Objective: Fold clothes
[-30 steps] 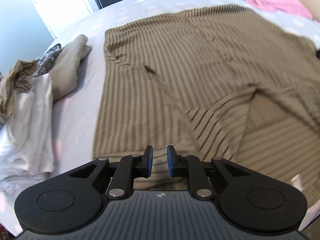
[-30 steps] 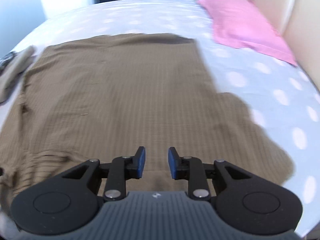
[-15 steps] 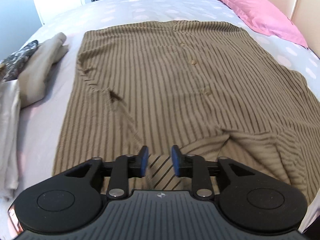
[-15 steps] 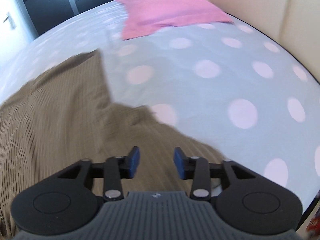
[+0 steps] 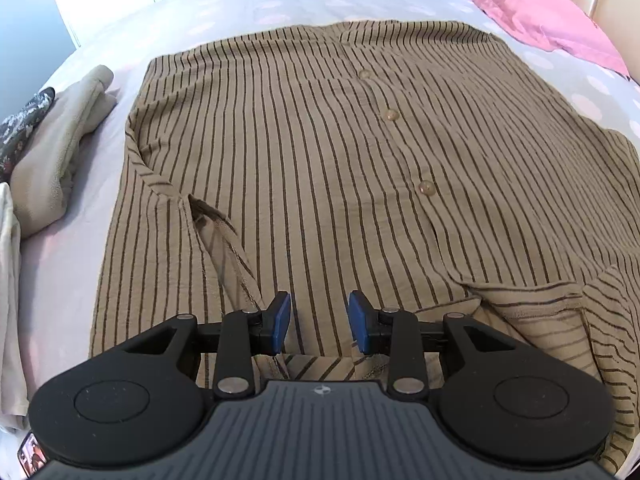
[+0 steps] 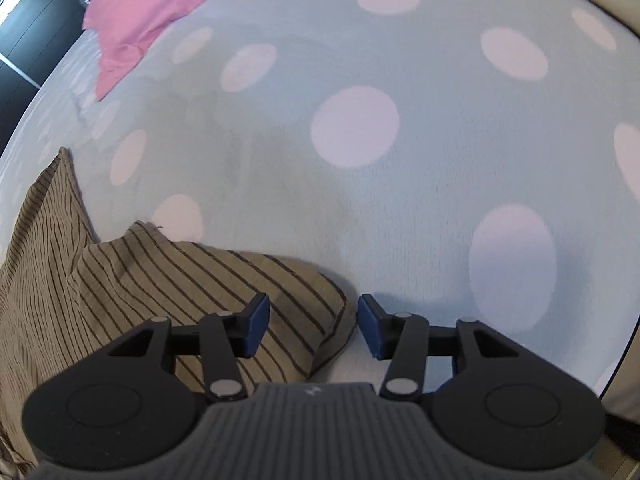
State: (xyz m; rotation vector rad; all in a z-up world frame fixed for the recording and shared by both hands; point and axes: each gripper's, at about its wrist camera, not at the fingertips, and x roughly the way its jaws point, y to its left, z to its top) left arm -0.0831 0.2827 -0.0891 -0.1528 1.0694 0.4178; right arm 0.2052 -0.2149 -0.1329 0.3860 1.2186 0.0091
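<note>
Right gripper (image 6: 313, 330) first: jaws spread wide, nothing between them, hanging over the sleeve (image 6: 208, 288) of the striped shirt (image 5: 320, 168), whose rounded end lies just under the left blue pad with bare dotted sheet (image 6: 400, 200) under the right one. Over to the left gripper (image 5: 319, 328): it too is parted, moderately wide, empty, poised above the shirt's near edge, close to where the collar opening shows folded cloth beneath. Outward from there, the shirt lies spread button-side up across the bed, buttons (image 5: 391, 115) running up the middle, the other sleeve (image 5: 216, 240) tucked in on its front. The near right corner is bunched and rumpled. The danger, I'd say: if the right jaws close where they hang, they may catch only the top layer of the sleeve, or pinch sheet along with it, and the fold would drag crooked. The rumpled corner could also get folded in and leave a lump. Left of the shirt sits a pile of beige clothes (image 5: 60, 148), apart from it, and the pink pillow (image 5: 540, 12) lies far up the bed. No baskets, bins or boxes anywhere in view.
</note>
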